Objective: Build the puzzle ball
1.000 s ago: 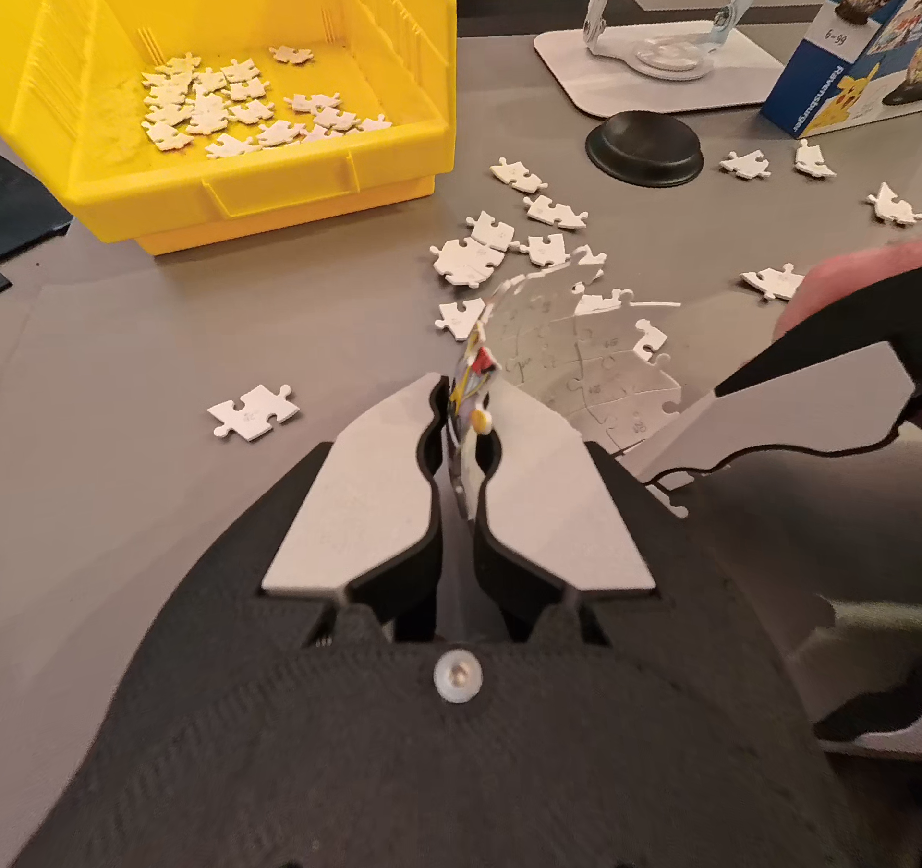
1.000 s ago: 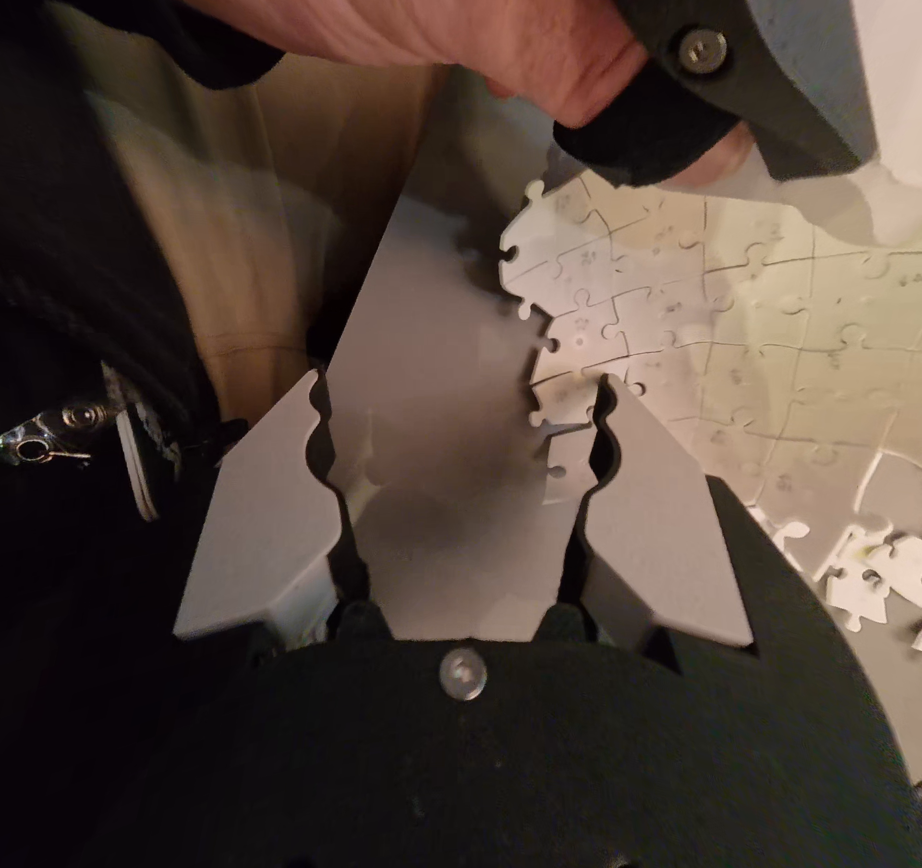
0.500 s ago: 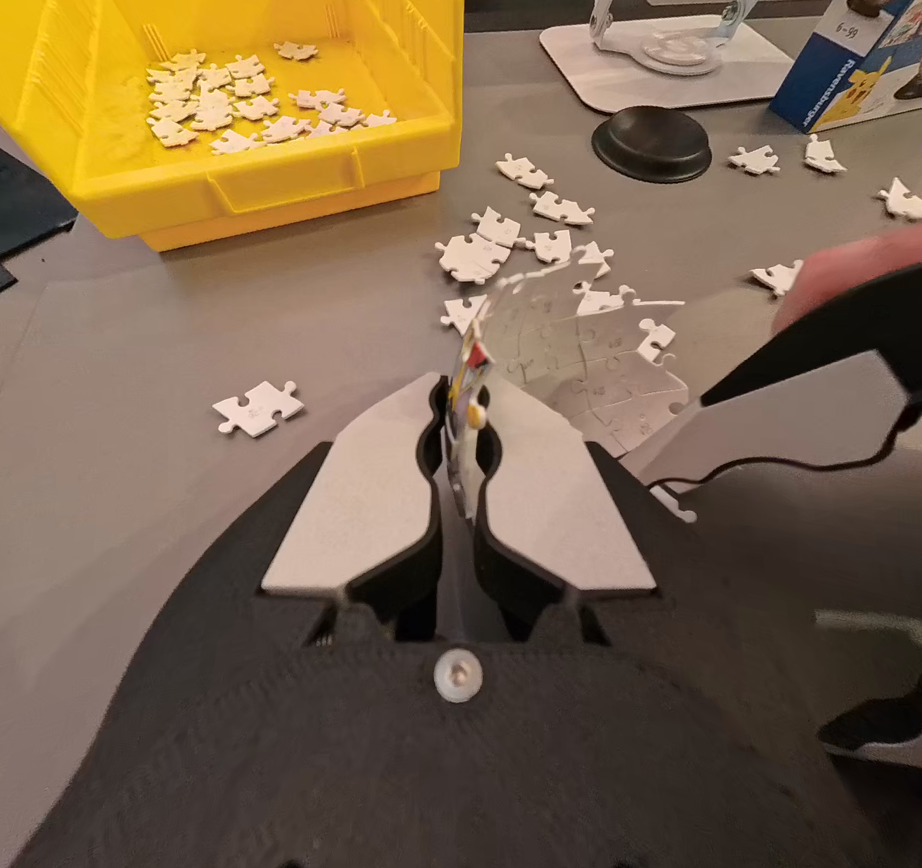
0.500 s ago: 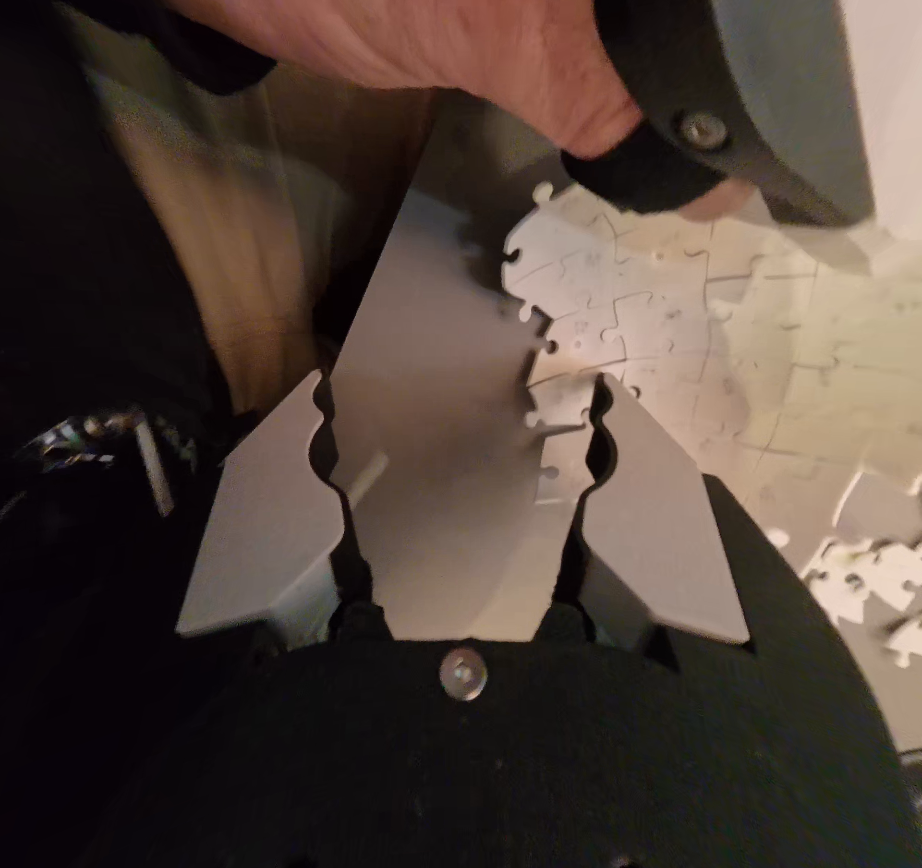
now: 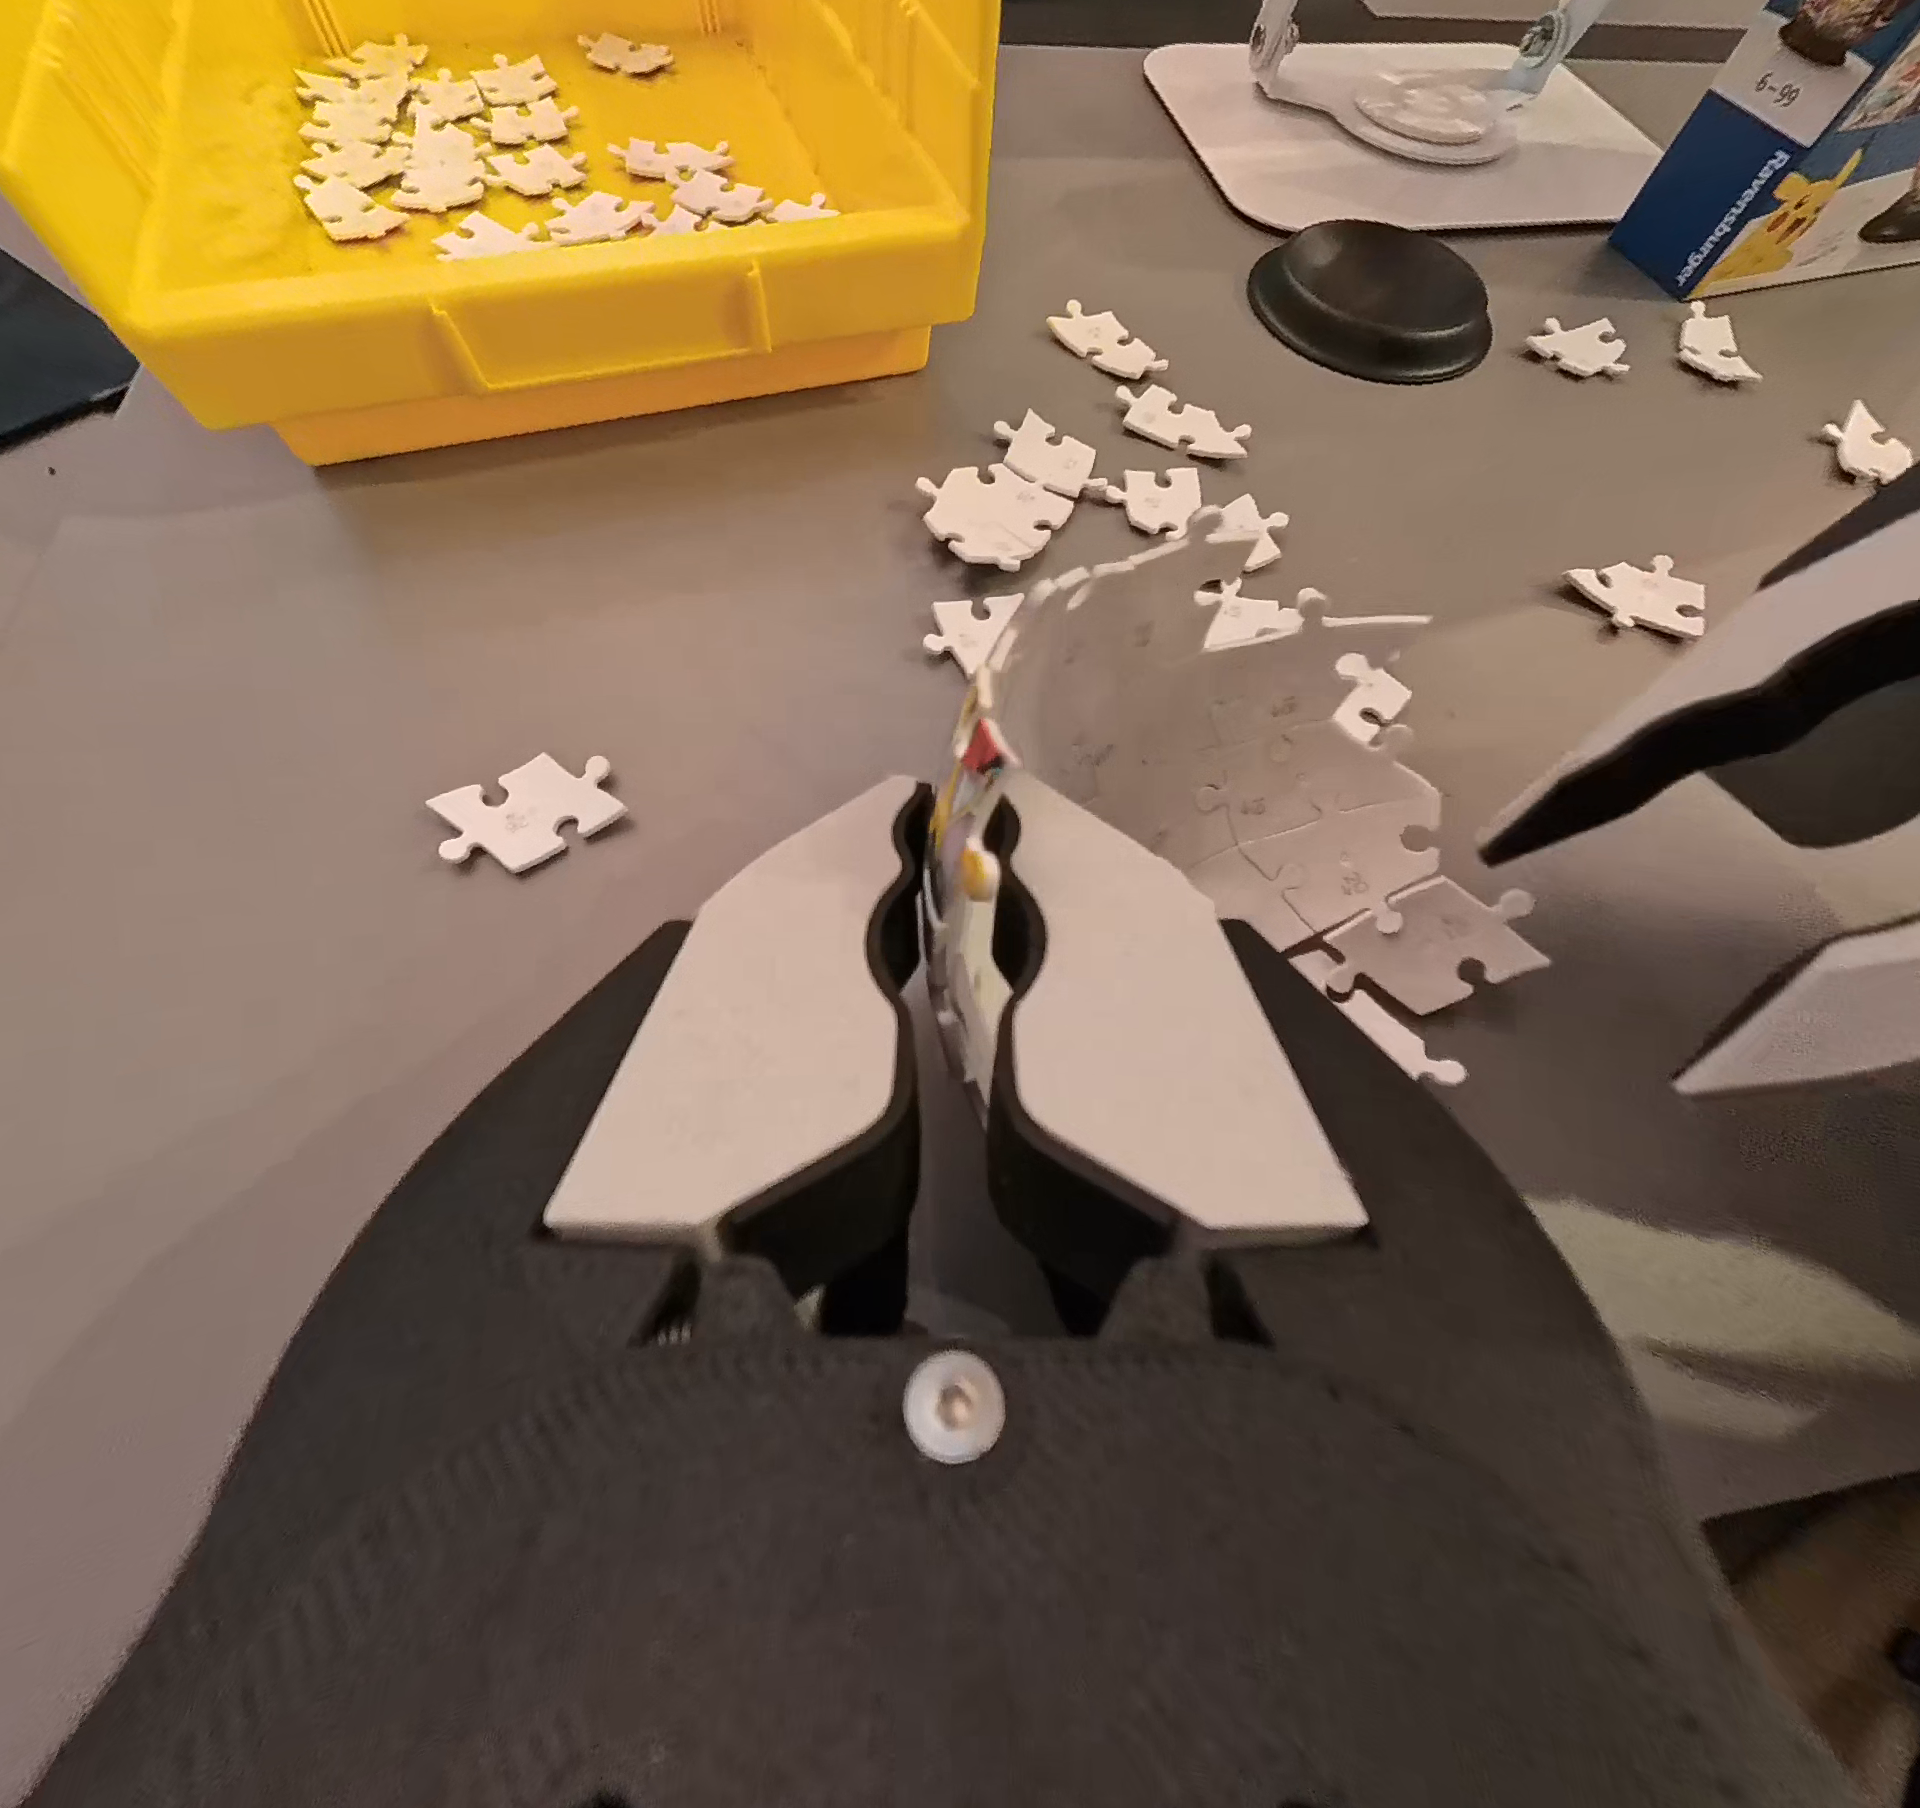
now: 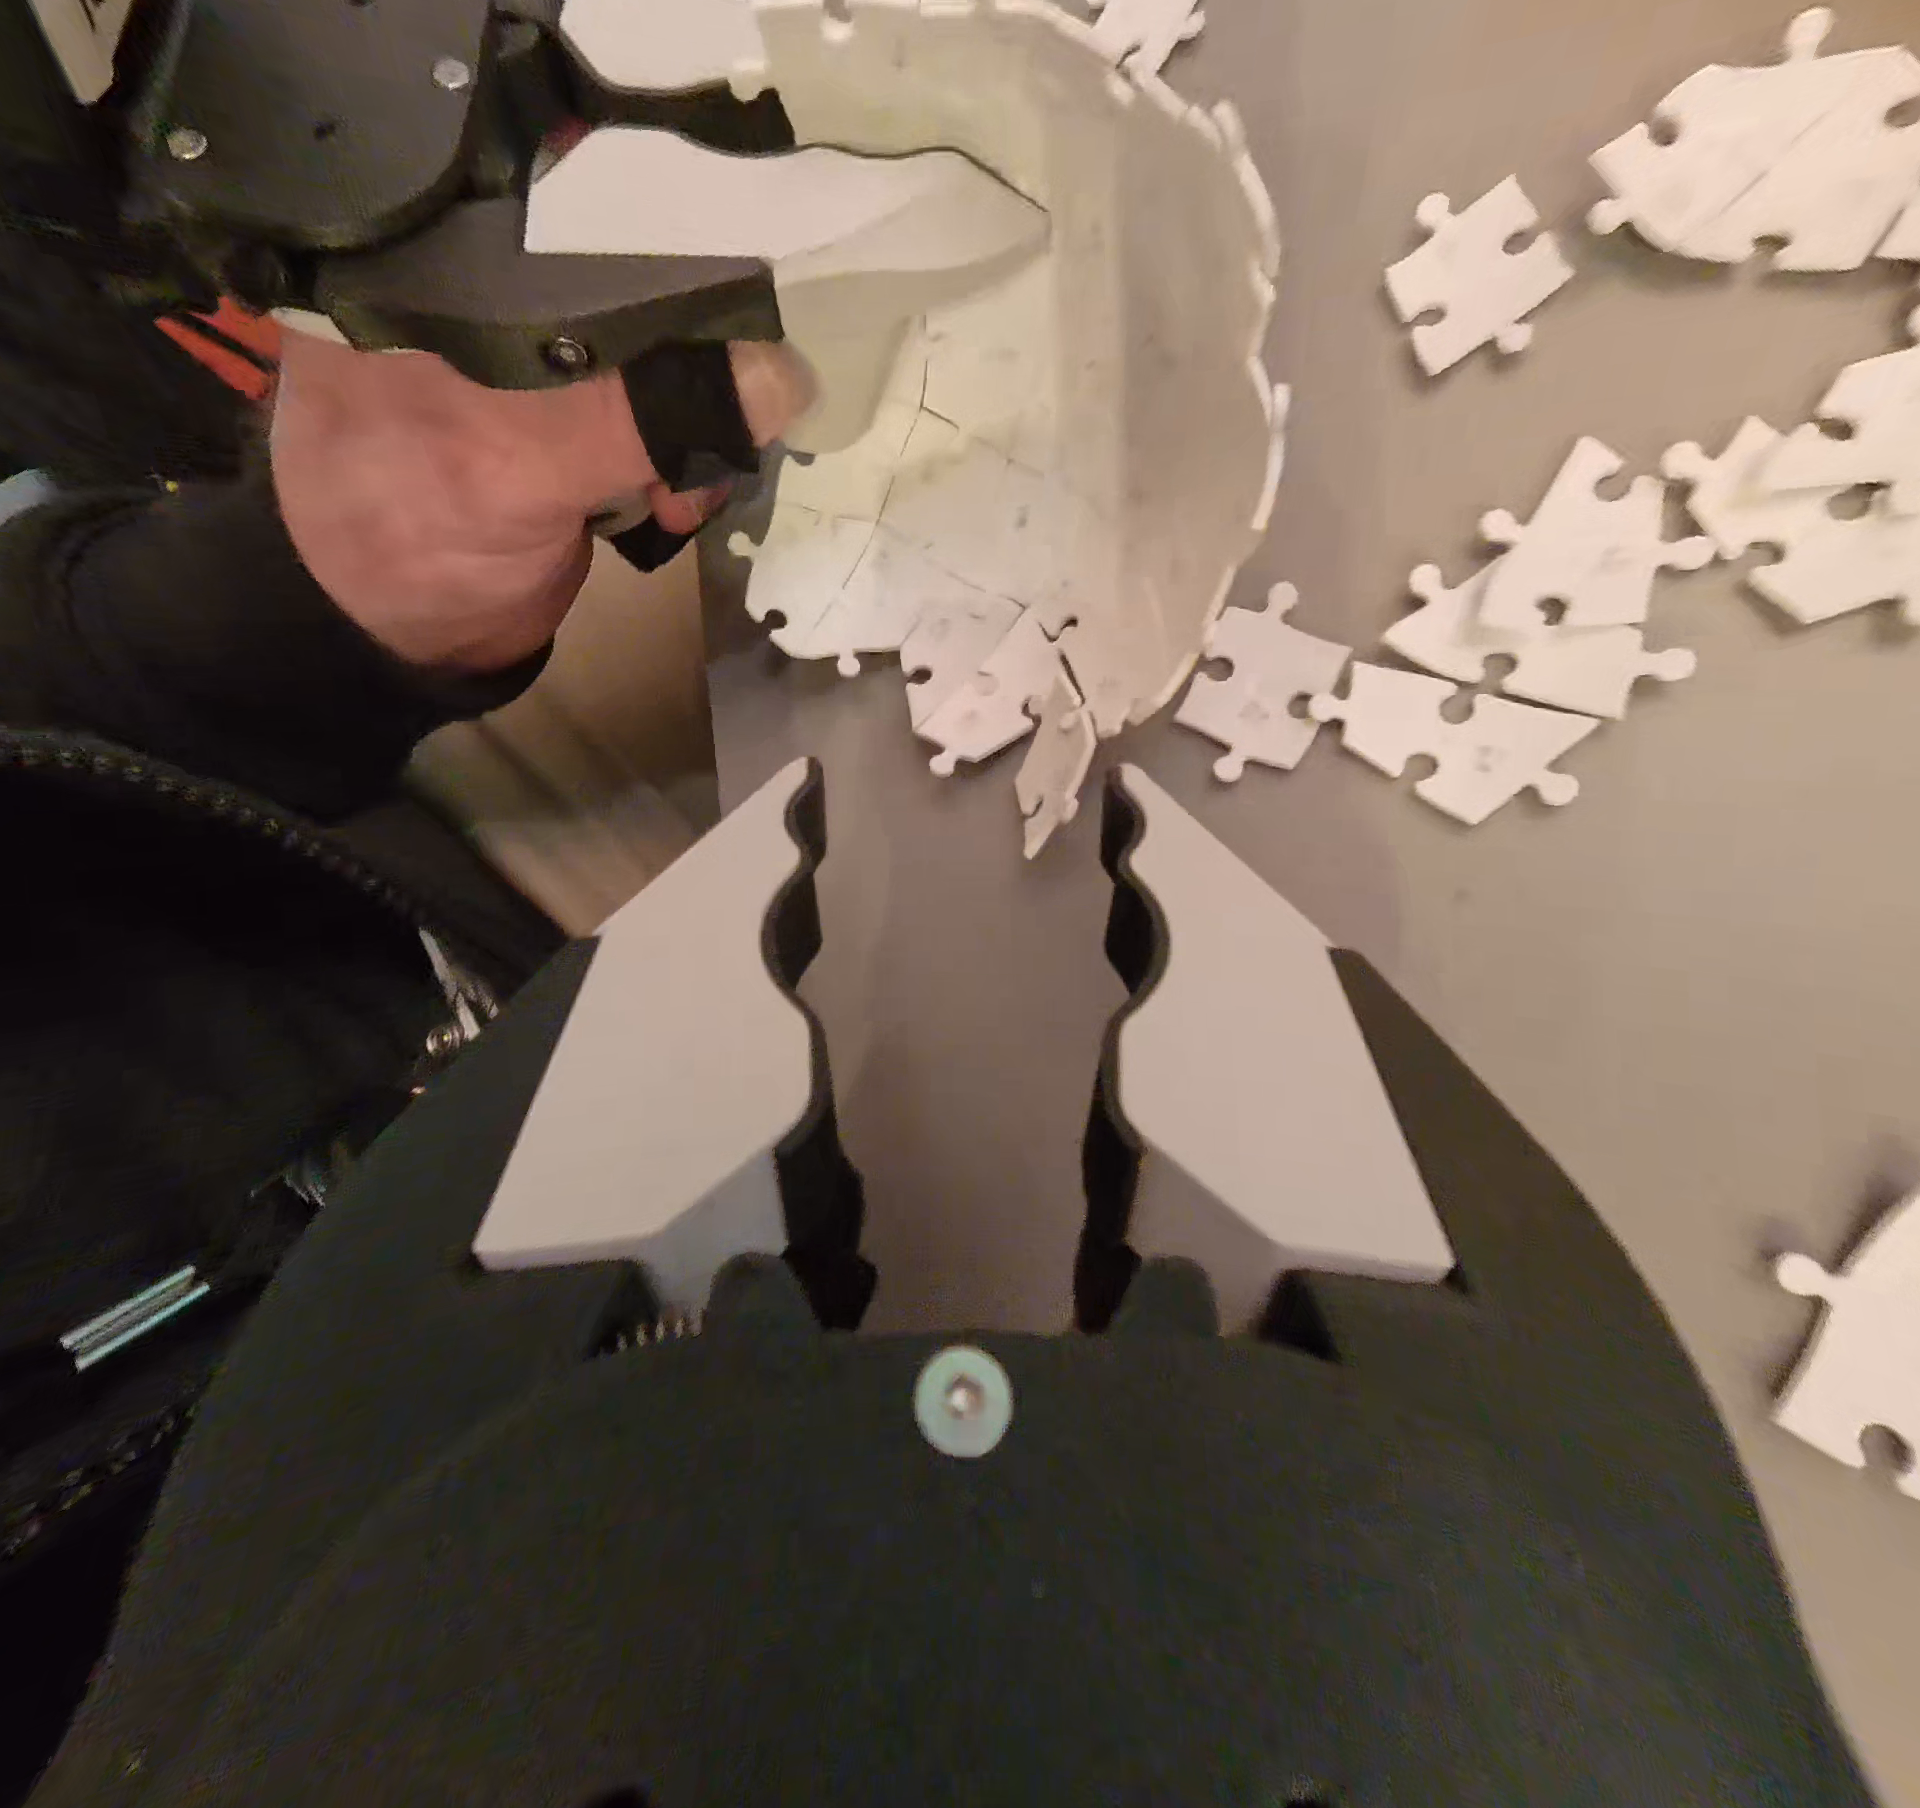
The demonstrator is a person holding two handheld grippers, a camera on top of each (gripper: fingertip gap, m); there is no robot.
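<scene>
Grey tabletop (image 5: 312, 615) strewn with loose white puzzle pieces (image 5: 997, 501), printed side down. Yellow bin (image 5: 582, 304) at far left of the left wrist view, holding more white pieces. Black round stand (image 5: 1369, 298), white base plate (image 5: 1299, 169) and blue puzzle box (image 5: 1766, 169) along the far right edge.

Left gripper (image 5: 964, 823) pinched tight on the rim of the partly built puzzle ball (image 5: 1247, 782): a curved, bowl-like shell of joined pieces, white inside, with a strip of coloured print visible at the clamped edge. Shell standing on edge, hollow side facing right, lower rim at or close to the tabletop; contact not discernible. Seen again from the right wrist view as a cupped shell (image 6: 1091, 387) gripped at its upper left by the left gripper (image 6: 769, 117), with a person's hand (image 6: 436, 511) and dark sleeve behind it.

Right gripper (image 6: 961, 802) spread wide, nothing between its fingers, tips just beside the shell's lower rim. One piece (image 6: 1055, 771) at that rim tilted and hanging loosely outward between the two fingertips. Single loose piece (image 5: 525, 808) lying apart at left.
</scene>
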